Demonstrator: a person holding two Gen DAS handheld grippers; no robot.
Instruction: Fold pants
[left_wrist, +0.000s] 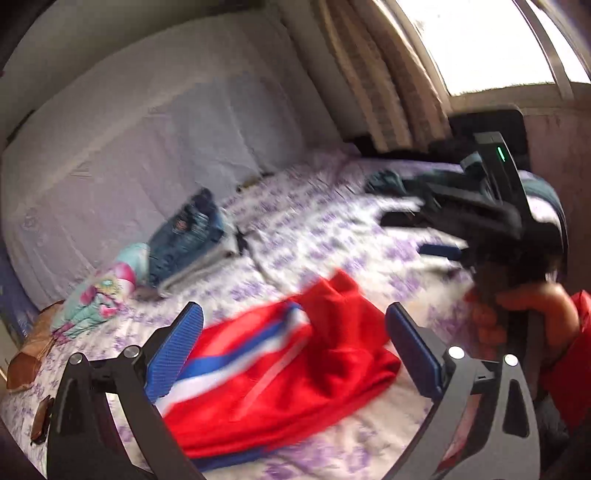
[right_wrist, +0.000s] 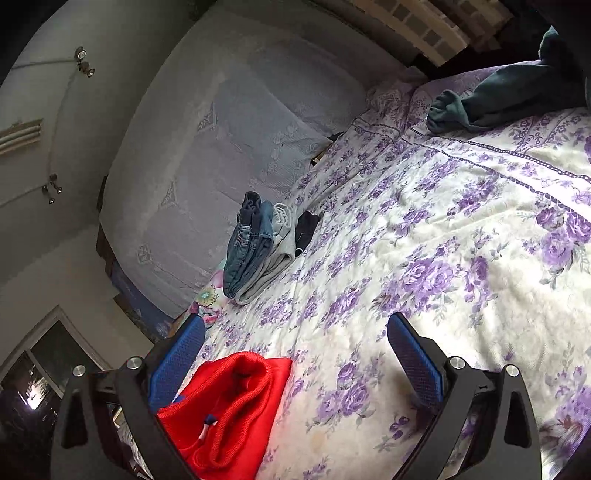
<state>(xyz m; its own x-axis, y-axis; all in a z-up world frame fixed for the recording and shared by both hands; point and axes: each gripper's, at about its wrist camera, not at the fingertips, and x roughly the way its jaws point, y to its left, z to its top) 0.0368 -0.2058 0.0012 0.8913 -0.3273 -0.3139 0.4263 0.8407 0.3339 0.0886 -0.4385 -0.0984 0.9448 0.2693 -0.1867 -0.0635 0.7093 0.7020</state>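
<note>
- Left claw (left_wrist: 293, 354): blue pads are standing wide apart, gripping nothing, hovering over the red track pants (left_wrist: 280, 384).
- Right claw (right_wrist: 295, 363): also gaping and empty; the pants' drawstring waistband (right_wrist: 236, 398) is sitting low between its fingers, nearer the left one.
- Red track pants, blue and white side stripe, are lying bunched on the floral bedsheet (right_wrist: 461, 258) near the bed's front edge; folding is looking barely begun.
- Farther back, a stack of folded jeans (left_wrist: 188, 240) on grey cloth is resting just beside a floral garment (left_wrist: 99, 295); a dark teal garment (right_wrist: 491, 99) is lying well apart toward the far corner.
- Risk: the slick fabric is lying in heaped layers, so a pinch may be catching only the top layer and dragging the fold crooked.
- Risk: the loose drawstring may be snagging on a pad.
- Hard to read: the left view is motion-blurred; leg ends and hems are cut off below both frames, so the pants' layout is unclear.
</note>
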